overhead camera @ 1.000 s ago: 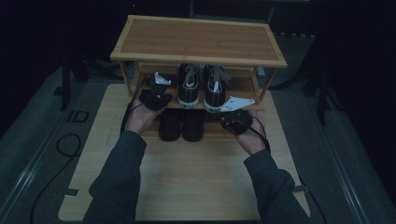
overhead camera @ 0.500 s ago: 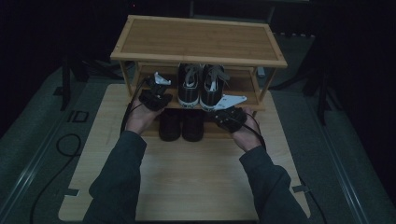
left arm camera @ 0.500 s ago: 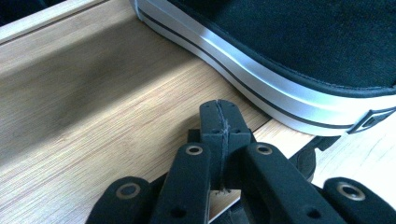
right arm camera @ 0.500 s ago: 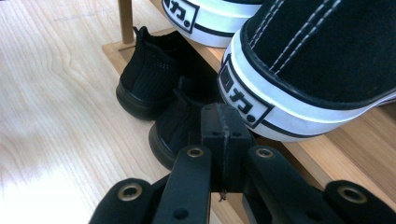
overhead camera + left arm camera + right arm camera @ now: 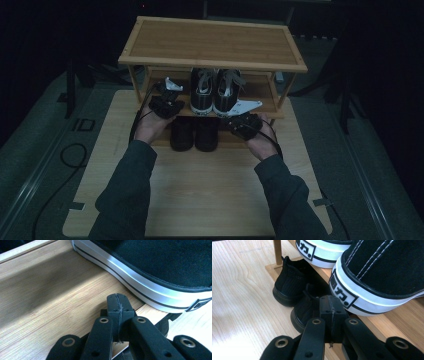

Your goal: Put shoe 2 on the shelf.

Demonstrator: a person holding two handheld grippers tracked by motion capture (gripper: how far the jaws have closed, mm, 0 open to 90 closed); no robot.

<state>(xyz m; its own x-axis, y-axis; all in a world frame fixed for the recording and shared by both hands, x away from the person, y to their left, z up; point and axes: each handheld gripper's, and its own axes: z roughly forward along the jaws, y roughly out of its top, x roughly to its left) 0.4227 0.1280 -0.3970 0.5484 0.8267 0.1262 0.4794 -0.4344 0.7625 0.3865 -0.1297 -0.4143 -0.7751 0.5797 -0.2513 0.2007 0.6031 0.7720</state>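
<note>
A pair of black-and-white sneakers (image 5: 215, 92) stands heels-out on the middle shelf of a wooden shoe rack (image 5: 212, 42). My left gripper (image 5: 169, 99) hovers over the shelf just left of them. Its jaws (image 5: 117, 302) are shut and hold nothing, and the left sneaker's white sole (image 5: 140, 285) lies close ahead. My right gripper (image 5: 240, 119) is at the shelf's front edge, right of the sneakers. It too is shut (image 5: 331, 307) and holds nothing, just short of the right sneaker's heel (image 5: 374, 277). A pair of black shoes (image 5: 194, 132) sits on the lowest level.
The rack stands on a light wooden board (image 5: 215, 190) with bare room between the person's forearms. Rack posts (image 5: 134, 85) flank the shelf. Cables (image 5: 70, 155) trail over the dark floor at the left. The black shoes (image 5: 292, 282) sit below the right gripper.
The right gripper has shifted a little to the left, toward the sneakers. The left gripper has stayed put.
</note>
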